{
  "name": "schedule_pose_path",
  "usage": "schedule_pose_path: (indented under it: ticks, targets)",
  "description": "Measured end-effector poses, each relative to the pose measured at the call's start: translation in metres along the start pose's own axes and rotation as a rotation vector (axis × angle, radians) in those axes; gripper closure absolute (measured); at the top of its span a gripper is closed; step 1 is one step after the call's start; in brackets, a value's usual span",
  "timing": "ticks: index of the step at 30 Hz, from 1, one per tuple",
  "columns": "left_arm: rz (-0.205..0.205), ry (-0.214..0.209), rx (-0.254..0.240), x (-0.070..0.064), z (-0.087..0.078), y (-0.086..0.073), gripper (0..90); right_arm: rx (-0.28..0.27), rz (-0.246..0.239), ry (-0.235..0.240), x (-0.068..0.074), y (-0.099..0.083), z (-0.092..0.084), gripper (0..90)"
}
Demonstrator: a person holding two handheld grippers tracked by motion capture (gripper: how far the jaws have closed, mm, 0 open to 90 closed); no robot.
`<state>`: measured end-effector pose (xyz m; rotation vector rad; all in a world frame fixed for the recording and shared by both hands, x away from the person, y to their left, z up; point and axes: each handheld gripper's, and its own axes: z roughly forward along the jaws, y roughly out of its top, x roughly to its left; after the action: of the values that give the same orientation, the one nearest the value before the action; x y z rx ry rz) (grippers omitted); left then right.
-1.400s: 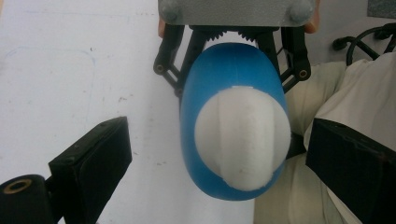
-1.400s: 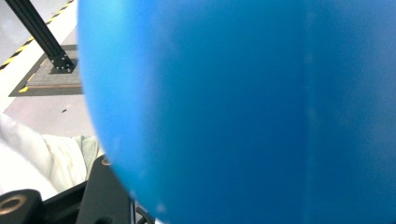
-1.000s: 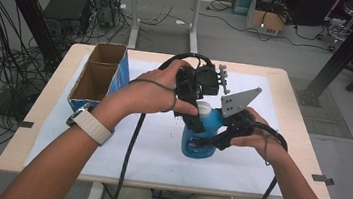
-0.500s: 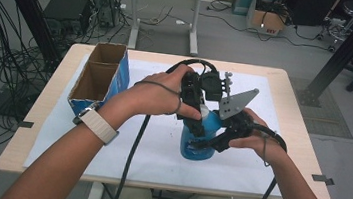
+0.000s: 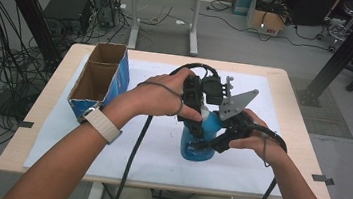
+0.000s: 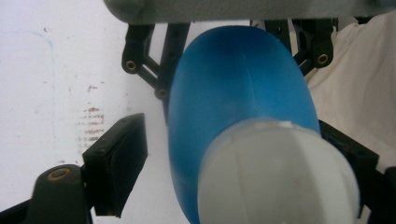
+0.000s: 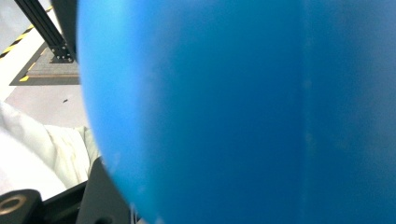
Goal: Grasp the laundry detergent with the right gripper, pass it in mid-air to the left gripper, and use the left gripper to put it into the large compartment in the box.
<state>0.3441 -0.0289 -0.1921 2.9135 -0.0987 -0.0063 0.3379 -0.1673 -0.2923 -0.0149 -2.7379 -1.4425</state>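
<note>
From the high view, your right gripper [image 5: 199, 143] is clamped on the body of the blue bottle [image 5: 199, 141], holding it upright on the white mat [image 5: 109, 142], while your left gripper [image 5: 202, 113] sits at the bottle's white cap [image 5: 205, 115]; I judge the bottle secured and the cap not yet taken, so gripping and turning it is what remains. Well off to the far side of your left hand, the open cardboard box [image 5: 97, 81] has two compartments, and both look empty. In the left gripper view, the cap [image 6: 279, 172] sits between the fingers: the jaws have just been closing, yet the left pad [image 6: 116, 163] stands clear of it with mat showing in the gap, so they are apart, not clamped. The cap being on, what the bottle holds cannot be told. In the right gripper view, the blue wall of the bottle [image 7: 243, 112] presses right up against the camera, held between the fingers.
</note>
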Motion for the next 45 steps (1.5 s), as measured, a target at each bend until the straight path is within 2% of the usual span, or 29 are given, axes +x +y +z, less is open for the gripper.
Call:
schedule_pose_path:
  ticks: [8,9,12,15,21,26,28,40,45]
  targets:
    - [0.004,-0.008,0.004,-0.0013,0.0025,0.0014,26.2,-0.002,-0.030,0.002,-0.0005,0.0006,0.0026,42.3]
    - [0.005,-0.011,0.004,-0.0015,0.0028,0.0014,27.6,-0.019,-0.026,-0.010,0.0000,0.0000,0.0042,42.3]
    - [0.027,-0.031,-0.001,-0.0028,0.0040,0.0012,36.1,-0.014,-0.032,-0.009,-0.0006,-0.0007,0.0058,42.1]
    - [0.037,-0.032,0.018,-0.0026,0.0065,0.0002,36.7,0.004,-0.039,0.004,-0.0008,-0.0007,0.0072,42.2]
    - [0.036,-0.019,0.031,-0.0028,0.0085,0.0000,37.0,0.007,-0.030,0.001,-0.0019,-0.0031,0.0085,42.5]
    - [0.036,-0.014,0.025,-0.0025,0.0075,0.0001,37.1,0.006,-0.025,-0.002,-0.0023,-0.0032,0.0078,42.5]
    - [0.031,-0.013,0.023,-0.0022,0.0071,0.0001,37.2,0.023,-0.001,-0.002,-0.0015,-0.0029,0.0065,42.6]
    - [0.027,-0.007,0.012,-0.0006,0.0054,-0.0001,37.1,0.021,-0.008,-0.006,-0.0038,-0.0019,0.0047,42.4]
    - [0.029,-0.003,0.027,-0.0020,0.0056,0.0020,37.1,0.020,-0.006,-0.007,-0.0030,-0.0028,0.0045,42.4]
